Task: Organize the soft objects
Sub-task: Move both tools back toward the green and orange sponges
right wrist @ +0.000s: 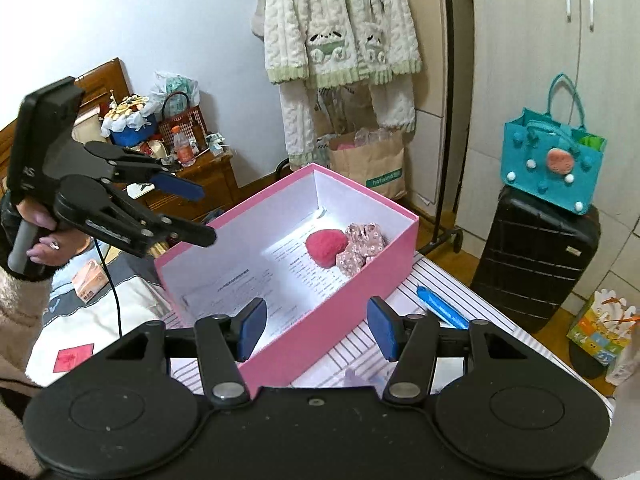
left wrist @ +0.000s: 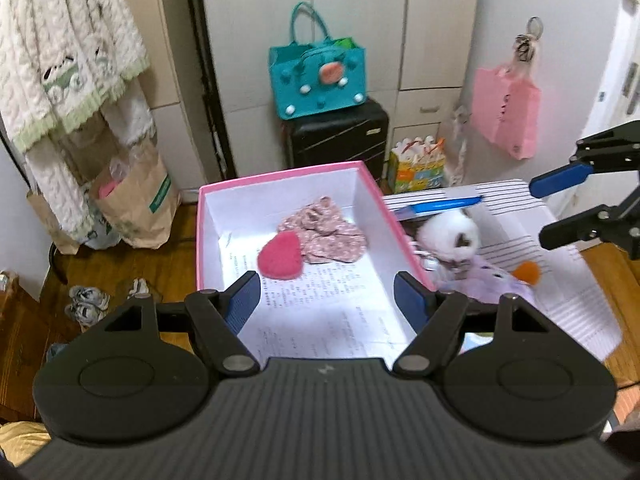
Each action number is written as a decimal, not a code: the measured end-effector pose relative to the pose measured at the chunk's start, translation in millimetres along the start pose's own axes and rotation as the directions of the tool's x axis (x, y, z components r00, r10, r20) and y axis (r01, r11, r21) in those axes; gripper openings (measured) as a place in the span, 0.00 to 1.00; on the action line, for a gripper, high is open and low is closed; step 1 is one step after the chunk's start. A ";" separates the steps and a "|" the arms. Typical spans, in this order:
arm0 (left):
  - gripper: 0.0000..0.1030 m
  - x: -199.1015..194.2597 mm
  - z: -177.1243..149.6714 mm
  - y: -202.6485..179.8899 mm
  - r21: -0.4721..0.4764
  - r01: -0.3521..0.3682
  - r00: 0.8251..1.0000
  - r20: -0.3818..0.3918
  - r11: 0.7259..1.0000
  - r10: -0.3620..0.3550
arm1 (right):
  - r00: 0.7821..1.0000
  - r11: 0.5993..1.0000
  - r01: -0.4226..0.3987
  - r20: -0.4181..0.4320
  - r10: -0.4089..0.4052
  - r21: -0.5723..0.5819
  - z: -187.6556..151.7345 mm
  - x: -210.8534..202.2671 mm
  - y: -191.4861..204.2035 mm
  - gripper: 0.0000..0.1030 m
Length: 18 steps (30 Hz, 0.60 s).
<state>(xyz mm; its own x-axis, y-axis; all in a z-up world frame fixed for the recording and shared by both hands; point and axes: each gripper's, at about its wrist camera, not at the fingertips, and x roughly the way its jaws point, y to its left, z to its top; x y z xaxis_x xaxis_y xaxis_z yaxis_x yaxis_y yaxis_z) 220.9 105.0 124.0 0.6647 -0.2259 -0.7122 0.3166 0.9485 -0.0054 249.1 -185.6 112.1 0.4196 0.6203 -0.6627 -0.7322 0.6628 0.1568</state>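
- Pink cardboard box [left wrist: 372, 184], open-topped and white inside, standing on a striped worktop [left wrist: 516, 196] with printed paper lining its floor.
- Lying in the box toward its far end: a red heart-shaped cushion [left wrist: 280, 256], touching a crumpled pink floral cloth [left wrist: 324, 232] just beyond it.
- Resting on the worktop outside the box, against its right wall: a white plush toy [left wrist: 448, 236] in a lilac garment, with an orange pompom [left wrist: 528, 270] near the worktop's right edge.
- Lying at the worktop's far edge behind the plush: a blue pen [left wrist: 444, 205].
- Left gripper [left wrist: 326, 298] raised above the near end of the box, fingers [left wrist: 244, 300] released and spread apart, nothing between them.
- Right gripper [right wrist: 316, 326] raised over the near corner of the box, fingers [right wrist: 380, 326] parted and gripping nothing.
- Seen from the right wrist view: a hand [right wrist: 40, 236] wrapped round the left gripper's handle, near the box's left wall.
- Behind the worktop: a teal felt bag [left wrist: 320, 76] sitting on a black suitcase [left wrist: 340, 136].
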 end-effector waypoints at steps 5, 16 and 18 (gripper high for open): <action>0.74 -22.9 -10.4 -30.1 0.052 0.023 1.000 0.017 0.998 -0.024 | 0.999 0.999 0.031 0.021 -0.031 -0.020 -21.6 -26.9 6.5 0.59; 0.74 -14.9 -34.4 -101.7 0.134 0.127 0.992 0.009 0.983 -0.130 | 0.996 0.996 0.084 0.038 -0.084 0.010 -80.7 -59.4 0.5 0.60; 0.74 -10.1 -38.2 -114.1 0.149 0.147 0.989 0.004 0.978 -0.149 | 0.995 0.996 0.089 0.033 -0.090 0.027 -92.8 -57.7 -3.4 0.60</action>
<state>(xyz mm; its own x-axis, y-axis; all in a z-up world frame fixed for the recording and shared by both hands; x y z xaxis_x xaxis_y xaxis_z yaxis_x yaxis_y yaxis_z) 152.1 7.5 105.0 0.6125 -0.3656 -0.7008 0.5082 0.8612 -0.0051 177.7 -262.6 81.8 0.5013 0.5712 -0.6499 -0.6767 0.7269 0.1169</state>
